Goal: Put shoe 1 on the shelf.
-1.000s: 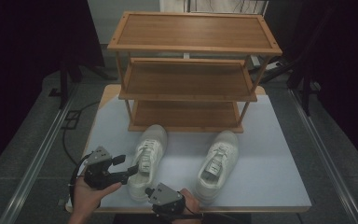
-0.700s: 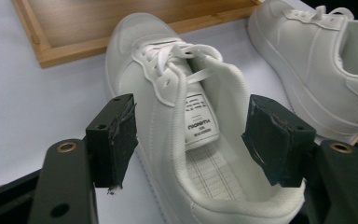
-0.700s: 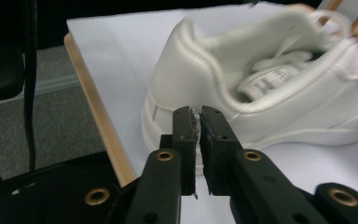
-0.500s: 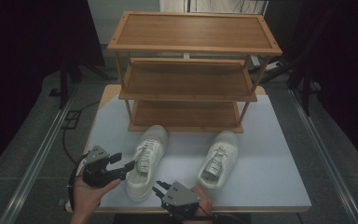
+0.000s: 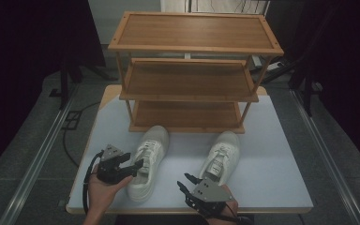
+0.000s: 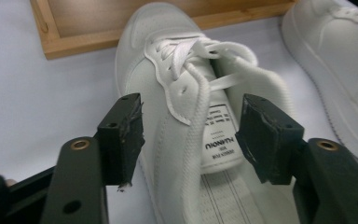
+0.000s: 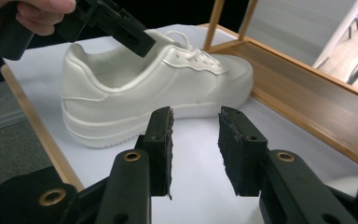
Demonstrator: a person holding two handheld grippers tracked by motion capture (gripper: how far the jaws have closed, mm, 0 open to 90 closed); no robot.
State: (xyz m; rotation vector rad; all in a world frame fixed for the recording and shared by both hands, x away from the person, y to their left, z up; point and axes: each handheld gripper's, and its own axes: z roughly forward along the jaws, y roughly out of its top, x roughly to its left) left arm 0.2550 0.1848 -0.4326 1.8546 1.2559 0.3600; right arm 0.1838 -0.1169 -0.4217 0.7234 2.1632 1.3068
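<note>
Two white sneakers lie on the table in front of a wooden three-shelf rack (image 5: 194,47), toes toward it. My left gripper (image 5: 138,165) is open and hangs just above the heel opening of the left sneaker (image 5: 150,159). In the left gripper view its jaws (image 6: 191,130) stand on either side of that sneaker's (image 6: 177,93) tongue and laces, apart from them. My right gripper (image 5: 187,185) is open with nothing between its fingers, low at the table's front edge, behind the right sneaker (image 5: 222,154). The right gripper view (image 7: 195,140) looks sideways at the left sneaker (image 7: 135,93).
The rack's bottom shelf (image 5: 185,115) sits on the pale table (image 5: 272,154) just beyond the sneakers' toes. The table's front edge (image 5: 262,208) is close under both hands. A black cable (image 5: 90,178) loops from the left gripper. Dark floor and metal rails surround the table.
My right gripper has slid rightward along the front edge toward the right sneaker's heel. My left gripper has edged closer over the left sneaker's opening.
</note>
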